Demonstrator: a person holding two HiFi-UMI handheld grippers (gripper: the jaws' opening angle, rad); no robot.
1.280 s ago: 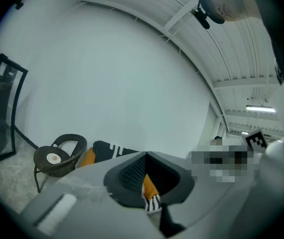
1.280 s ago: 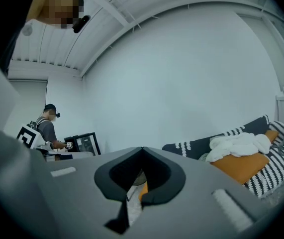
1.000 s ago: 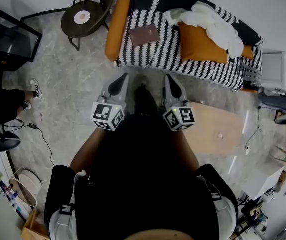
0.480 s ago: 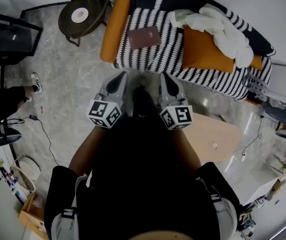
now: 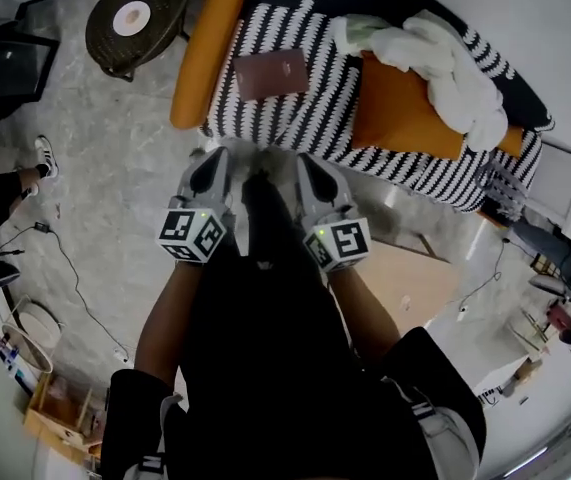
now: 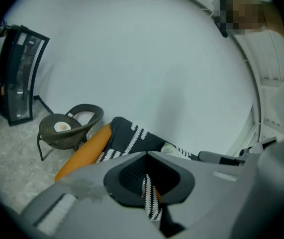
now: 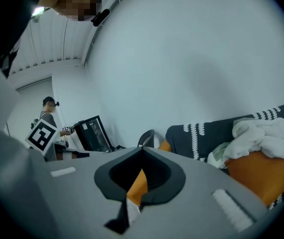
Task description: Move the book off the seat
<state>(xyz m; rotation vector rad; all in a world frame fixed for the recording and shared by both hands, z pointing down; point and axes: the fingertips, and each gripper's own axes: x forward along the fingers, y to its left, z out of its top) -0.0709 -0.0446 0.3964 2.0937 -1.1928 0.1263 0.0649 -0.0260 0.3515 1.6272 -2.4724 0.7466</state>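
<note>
Fingers pressed together on the left gripper (image 5: 215,158), nothing between them, and the right gripper (image 5: 305,160) matches: tips closed, empty. Both have dipped and pushed forward side by side, and the striped sofa seat (image 5: 315,118) has grown larger in the head view, so the person is closing in. Ahead of the tips, at twelve o'clock, lies the book (image 5: 272,73), flat on the stripes, untouched and not yet within reach. At three o'clock of it sits the orange cushion (image 5: 405,108) with a white blanket (image 5: 450,63) heaped on it. Out at ten o'clock, the wicker chair (image 5: 135,18) has slid toward the corner. Approach under way; those jaws will need to open before any pickup.
</note>
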